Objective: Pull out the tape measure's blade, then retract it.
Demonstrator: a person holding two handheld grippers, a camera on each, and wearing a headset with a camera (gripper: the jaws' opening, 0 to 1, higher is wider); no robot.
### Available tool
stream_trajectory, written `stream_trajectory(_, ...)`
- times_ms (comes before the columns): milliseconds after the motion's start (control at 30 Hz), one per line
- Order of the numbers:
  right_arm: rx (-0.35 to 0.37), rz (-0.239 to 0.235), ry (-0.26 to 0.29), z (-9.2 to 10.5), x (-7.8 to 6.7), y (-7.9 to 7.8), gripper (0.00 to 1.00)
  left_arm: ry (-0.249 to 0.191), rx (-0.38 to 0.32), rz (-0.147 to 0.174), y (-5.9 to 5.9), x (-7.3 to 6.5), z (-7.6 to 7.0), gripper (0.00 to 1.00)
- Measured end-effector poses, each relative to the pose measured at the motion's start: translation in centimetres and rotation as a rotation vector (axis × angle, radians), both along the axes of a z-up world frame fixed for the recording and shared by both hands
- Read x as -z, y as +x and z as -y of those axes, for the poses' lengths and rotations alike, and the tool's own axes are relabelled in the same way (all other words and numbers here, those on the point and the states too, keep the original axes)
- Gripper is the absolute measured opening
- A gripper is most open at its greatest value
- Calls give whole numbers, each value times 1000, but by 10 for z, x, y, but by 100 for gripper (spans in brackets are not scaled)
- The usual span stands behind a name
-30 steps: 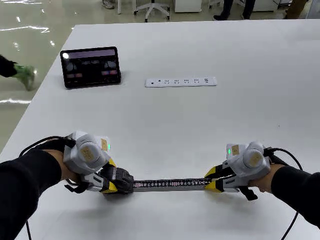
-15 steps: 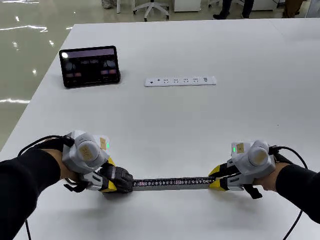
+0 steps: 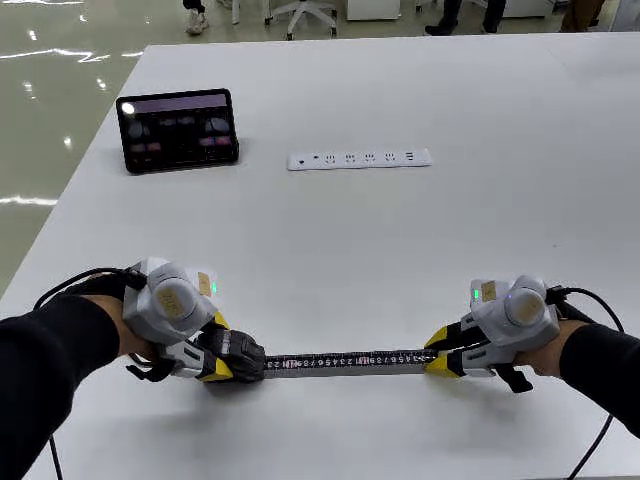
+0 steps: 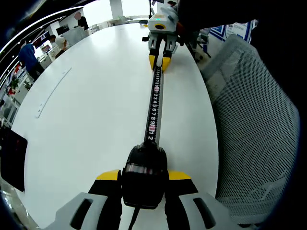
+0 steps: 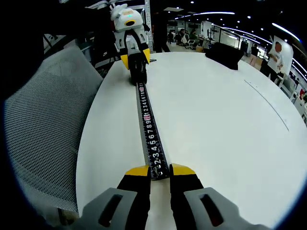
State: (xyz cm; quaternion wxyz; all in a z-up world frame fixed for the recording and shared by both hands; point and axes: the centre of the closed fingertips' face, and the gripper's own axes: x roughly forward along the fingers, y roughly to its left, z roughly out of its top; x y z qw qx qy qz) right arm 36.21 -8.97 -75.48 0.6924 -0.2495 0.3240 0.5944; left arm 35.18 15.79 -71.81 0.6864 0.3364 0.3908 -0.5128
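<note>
The tape measure, a black case, lies on its side near the front edge of the white table, on the person's left side, and its blade is drawn out to the right in a straight line just above the tabletop, numbers facing up. The left gripper pinches the case between its yellow-tipped jaws; in the left gripper view the case sits squarely between the two tips with the blade running away from it toward the other gripper. The right gripper is closed on the free end of the blade, and in the right gripper view the blade's end lies between the two yellow tips, pressed from both sides. Both grippers are held low over the table, well apart, each in a hand with a dark sleeve. Farther back on the table a power strip lies flat near the middle, and a tablet with a lit screen stands propped to its left. A mesh chair back stands beside the table edge in the left gripper view
</note>
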Motion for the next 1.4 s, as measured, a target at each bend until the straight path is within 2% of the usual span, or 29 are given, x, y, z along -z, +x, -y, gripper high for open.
stream_trajectory(1033, 2, -6, -14, 4, 0, 0, 11, -11, -4, 0, 1, 0, 1, 30)
stream_trajectory(1100, -4, 0, -28, 4, 1, 0, 12, -37, -12, 1, 2, 0, 3, 31)
stream_trajectory(1167, 0, 7, -39, 4, 1, 1, 12, -89, -61, 6, 6, -2, 4, 31)
stream_trajectory(1300, 28, 23, -42, 3, 2, 1, 13, -92, -55, 24, 2, -4, 5, 32)
stream_trajectory(1400, 52, 38, -36, 3, 2, 1, 14, -114, -93, 20, 3, -5, 7, 33)
